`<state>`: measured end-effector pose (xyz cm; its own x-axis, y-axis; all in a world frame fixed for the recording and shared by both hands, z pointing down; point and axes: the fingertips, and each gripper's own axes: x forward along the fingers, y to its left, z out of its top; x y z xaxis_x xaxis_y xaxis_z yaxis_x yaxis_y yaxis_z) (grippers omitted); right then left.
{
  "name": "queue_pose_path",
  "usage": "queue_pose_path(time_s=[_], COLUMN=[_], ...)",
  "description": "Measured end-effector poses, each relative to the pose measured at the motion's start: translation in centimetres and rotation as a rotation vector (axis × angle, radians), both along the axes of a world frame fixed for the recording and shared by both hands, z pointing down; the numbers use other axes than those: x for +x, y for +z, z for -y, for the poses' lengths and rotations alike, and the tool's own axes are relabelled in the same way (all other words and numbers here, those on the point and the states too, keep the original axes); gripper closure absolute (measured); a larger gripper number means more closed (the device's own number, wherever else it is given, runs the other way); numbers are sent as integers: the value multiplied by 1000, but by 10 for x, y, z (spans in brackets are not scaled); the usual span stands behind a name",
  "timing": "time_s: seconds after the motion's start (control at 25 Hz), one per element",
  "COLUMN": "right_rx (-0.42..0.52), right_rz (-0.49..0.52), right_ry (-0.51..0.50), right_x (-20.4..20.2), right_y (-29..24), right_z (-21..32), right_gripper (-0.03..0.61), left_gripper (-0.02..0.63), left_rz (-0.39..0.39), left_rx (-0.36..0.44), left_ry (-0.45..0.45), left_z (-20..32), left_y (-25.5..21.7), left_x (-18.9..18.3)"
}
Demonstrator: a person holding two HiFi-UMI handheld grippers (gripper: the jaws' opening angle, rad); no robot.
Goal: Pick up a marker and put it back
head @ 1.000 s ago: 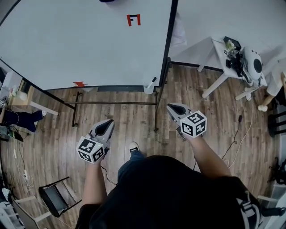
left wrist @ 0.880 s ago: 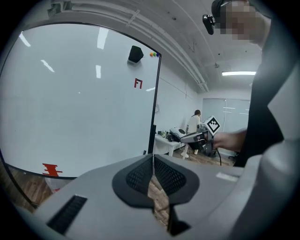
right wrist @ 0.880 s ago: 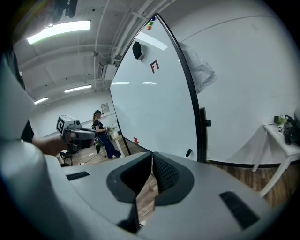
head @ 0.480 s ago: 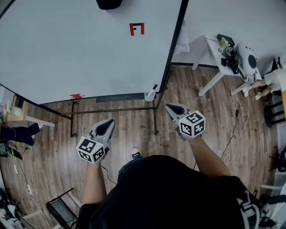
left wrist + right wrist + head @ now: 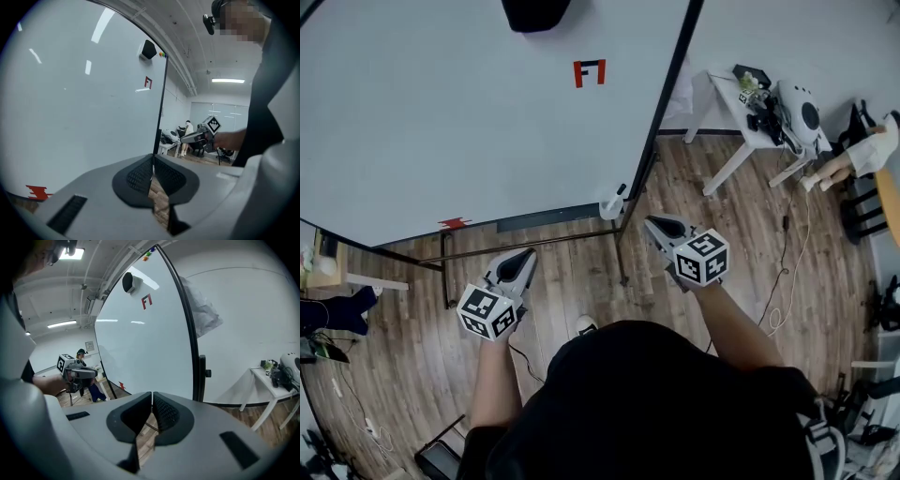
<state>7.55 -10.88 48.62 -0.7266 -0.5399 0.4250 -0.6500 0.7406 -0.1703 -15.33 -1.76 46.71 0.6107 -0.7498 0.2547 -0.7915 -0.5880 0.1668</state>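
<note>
Before whiteboard (image 5: 441, 122), left tongs (image 5: 529, 254) (closed) outstretched.

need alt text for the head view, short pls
Seen from above, a person in a dark top holds a left claw and a right claw, both shut and empty, over a wood floor, facing a large whiteboard. A white cup with what looks like a marker sits at the board's lower right corner.
</note>
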Motion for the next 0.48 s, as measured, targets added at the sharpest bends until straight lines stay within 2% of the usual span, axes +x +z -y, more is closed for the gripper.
queue_pose_path(time_s=[0.48], right_rx=[-16], right_rz=[-22], right_ry=[65], right_x=[-33], right_y=[10], right_z=[1], right_gripper=[575], left_gripper=[594], left_rz=[-15], left_rx=[-11], left_ry=[51], left_z=[11], left_y=[13], left_x=[-47])
